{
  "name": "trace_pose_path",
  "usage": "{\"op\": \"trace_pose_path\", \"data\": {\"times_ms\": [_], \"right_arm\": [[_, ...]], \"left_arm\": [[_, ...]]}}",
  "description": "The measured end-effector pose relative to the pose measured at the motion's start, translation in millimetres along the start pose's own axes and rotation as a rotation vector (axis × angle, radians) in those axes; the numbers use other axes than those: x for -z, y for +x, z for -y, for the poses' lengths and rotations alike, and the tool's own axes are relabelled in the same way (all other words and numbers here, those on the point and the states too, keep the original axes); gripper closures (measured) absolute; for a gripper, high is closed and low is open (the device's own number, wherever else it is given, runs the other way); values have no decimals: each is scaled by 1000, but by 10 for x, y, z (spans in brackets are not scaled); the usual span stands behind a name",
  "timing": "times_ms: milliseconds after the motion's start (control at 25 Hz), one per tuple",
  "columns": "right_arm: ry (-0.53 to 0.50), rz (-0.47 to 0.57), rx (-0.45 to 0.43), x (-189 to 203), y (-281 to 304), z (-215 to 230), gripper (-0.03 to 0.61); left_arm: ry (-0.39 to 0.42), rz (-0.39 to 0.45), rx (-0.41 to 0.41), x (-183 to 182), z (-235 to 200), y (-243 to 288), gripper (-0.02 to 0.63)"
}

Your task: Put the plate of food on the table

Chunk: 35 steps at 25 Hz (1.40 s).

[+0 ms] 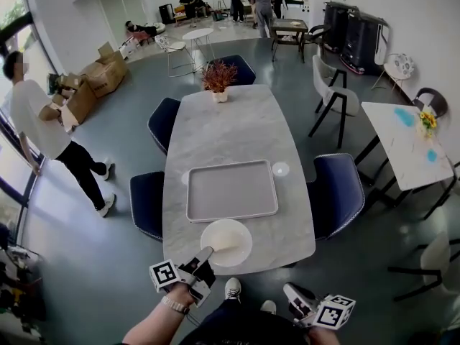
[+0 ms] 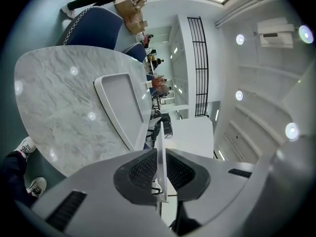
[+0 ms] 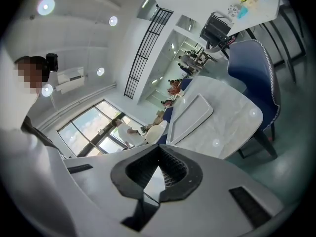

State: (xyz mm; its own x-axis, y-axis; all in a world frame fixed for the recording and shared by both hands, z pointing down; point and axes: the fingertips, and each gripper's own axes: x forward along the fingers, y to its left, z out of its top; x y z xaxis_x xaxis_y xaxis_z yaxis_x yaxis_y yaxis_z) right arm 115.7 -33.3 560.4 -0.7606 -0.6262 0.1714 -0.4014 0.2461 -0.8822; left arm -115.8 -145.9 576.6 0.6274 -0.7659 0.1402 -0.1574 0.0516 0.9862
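Note:
A white plate rests flat on the near edge of the marble table, just in front of a grey tray. What lies on the plate I cannot make out. My left gripper is shut on the plate's near-left rim. The left gripper view shows that rim edge-on between the pads, with the tray beyond. My right gripper hangs low at the right, off the table, with its jaws shut on nothing. Its view shows the plate and the tray.
A potted plant stands at the table's far end and a small round disc lies right of the tray. Blue chairs flank the table. A person stands at the left, and another table at the right.

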Motion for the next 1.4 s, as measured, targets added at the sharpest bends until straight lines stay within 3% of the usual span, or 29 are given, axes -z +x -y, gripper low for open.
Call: {"op": "trace_pose_path", "data": {"times_ms": [640, 1400], "right_arm": [[47, 175, 164, -39, -35, 39, 568], [132, 251, 253, 108, 245, 39, 569]], "left_arm": [[-45, 17, -46, -920, -396, 733, 572], [-87, 45, -203, -1625, -1075, 1404, 572]]}}
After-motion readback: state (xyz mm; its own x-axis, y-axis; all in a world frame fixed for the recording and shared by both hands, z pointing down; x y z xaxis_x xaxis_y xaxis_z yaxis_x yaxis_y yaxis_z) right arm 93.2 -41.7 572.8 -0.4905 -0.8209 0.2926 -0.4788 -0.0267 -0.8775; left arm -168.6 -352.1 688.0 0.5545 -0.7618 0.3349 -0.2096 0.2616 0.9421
